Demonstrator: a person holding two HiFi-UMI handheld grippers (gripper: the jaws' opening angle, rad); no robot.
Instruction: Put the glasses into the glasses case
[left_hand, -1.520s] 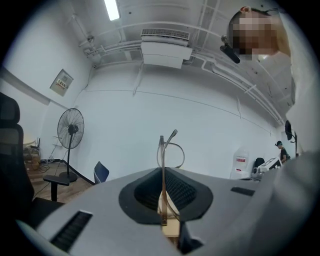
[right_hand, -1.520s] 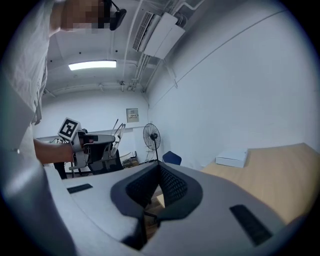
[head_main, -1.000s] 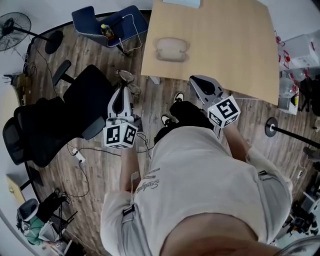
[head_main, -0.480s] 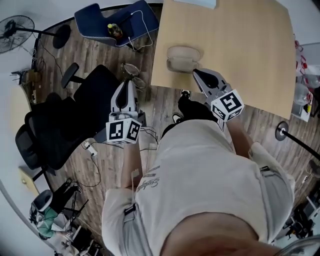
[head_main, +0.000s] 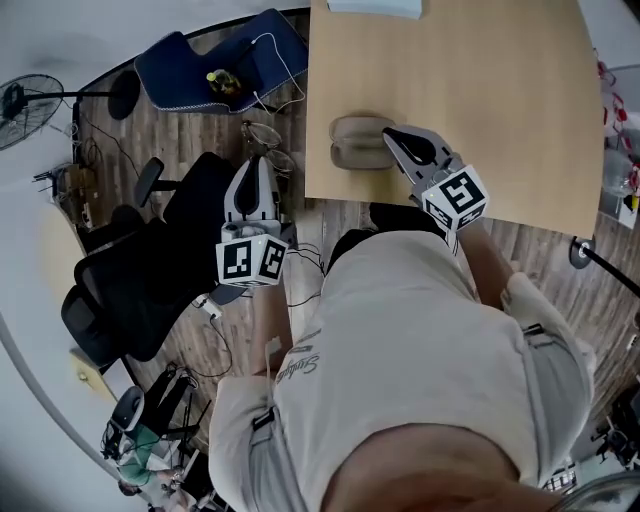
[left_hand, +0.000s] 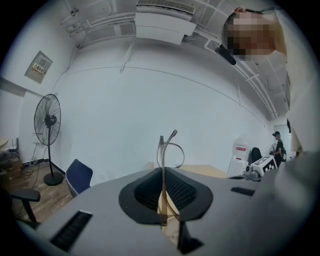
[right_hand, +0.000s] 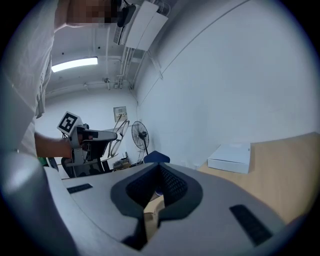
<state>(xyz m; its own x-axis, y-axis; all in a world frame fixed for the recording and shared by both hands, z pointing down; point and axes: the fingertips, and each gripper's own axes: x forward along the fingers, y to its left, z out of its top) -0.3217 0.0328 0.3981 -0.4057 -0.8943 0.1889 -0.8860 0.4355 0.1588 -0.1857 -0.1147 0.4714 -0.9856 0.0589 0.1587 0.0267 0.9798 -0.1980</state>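
While the left gripper (head_main: 257, 168) holds the glasses (left_hand: 162, 180) by one thin arm, its fingers are pressed together on that arm, and the frame stands up free above them. I think this grip keeps the lenses away from the fingers. The glasses hang over the floor, just beside the near edge of the tabletop (head_main: 480, 90), not yet above it. The glasses case (head_main: 355, 142) lies on the tabletop close to that edge, and it looks closed as far as I can tell. The right gripper (head_main: 395, 135) has its tips at the right end of the case; its fingers are together with nothing between them. Probably it is placed there to steady or open the case, which must happen before the glasses can go in.
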